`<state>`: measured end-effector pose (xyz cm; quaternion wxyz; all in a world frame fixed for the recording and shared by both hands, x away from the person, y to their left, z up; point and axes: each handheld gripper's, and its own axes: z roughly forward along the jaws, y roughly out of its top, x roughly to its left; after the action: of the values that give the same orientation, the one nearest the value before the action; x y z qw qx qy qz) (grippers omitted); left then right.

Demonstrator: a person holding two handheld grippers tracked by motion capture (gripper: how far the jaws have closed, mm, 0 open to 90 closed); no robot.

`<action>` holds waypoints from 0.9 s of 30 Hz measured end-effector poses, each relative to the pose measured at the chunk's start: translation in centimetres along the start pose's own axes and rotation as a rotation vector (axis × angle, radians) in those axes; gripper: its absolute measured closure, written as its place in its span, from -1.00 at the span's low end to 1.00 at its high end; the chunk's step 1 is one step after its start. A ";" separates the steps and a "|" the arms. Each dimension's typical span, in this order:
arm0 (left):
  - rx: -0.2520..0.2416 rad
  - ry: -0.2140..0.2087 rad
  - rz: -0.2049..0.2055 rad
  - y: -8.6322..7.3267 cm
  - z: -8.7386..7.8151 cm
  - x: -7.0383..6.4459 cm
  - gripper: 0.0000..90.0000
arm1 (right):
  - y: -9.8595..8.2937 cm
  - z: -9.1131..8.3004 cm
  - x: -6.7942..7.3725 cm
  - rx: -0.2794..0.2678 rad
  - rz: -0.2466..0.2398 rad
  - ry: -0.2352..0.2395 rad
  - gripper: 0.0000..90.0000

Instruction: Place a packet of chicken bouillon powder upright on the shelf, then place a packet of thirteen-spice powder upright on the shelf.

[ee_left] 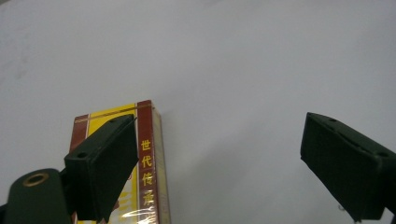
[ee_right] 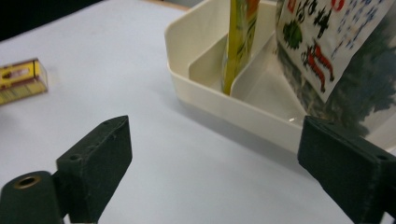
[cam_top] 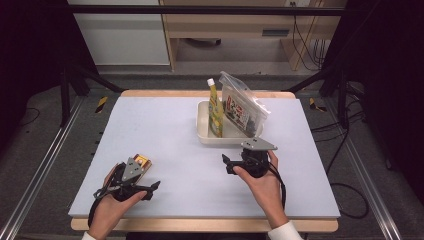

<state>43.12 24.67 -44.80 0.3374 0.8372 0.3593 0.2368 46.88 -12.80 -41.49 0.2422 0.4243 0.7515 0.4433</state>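
High view: the left gripper sits at the near left of the tabletop, held in a hand, right over a small yellow-and-red box. In the left gripper view its jaws stand wide apart and hold nothing; the left jaw lies in front of the box, covering much of its face, and whether it touches the box cannot be told. The right jaw is well clear of the box, over bare tabletop.

The right gripper is held near the middle right, just in front of a white tray. In the right gripper view its jaws are also spread wide and empty, above the tabletop, with the tray just beyond them.

Hidden or unclear: the box is cut off by the bottom edge in the left gripper view and half covered by the gripper in the high view; in the right gripper view the box shows far off at the left edge. The tray's contents run off the top there.

The box lies flat, a yellow face with dark red bands and yellow characters down one band, wrapped in shiny film. The tray has dividers; a yellow bottle stands upright in it, and a clear printed bag leans beside it.
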 end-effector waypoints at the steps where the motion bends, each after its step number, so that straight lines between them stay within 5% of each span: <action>1: 0.011 0.008 0.002 0.1 0.0 0.1 -0.76 | -0.1 0.1 0.0 -0.002 -0.004 0.004 -0.75; 4: 0.048 0.033 0.018 0.9 -0.1 0.4 -0.76 | -0.6 0.2 0.2 0.017 -0.059 0.000 -0.74; 12: 0.240 0.072 0.035 4.4 -1.8 1.9 -0.76 | -1.4 0.1 0.1 0.035 -0.071 0.005 -0.72; 18: 0.340 0.045 -0.001 5.4 -2.1 3.2 -0.76 | -1.8 -0.8 0.3 0.018 -0.066 0.008 -0.72; 22: 0.410 -0.006 -0.019 5.2 -1.8 3.7 -0.77 | -2.6 -1.6 -0.4 0.027 -0.055 -0.003 -0.70; 27: 0.468 -0.016 -0.053 4.6 -1.2 4.2 -0.76 | -3.7 -2.0 -1.0 0.059 -0.051 -0.019 -0.67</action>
<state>47.01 25.94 -39.93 0.1430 0.8847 0.4236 0.1316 44.33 -15.53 -43.75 0.2481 0.4163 0.7724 0.4105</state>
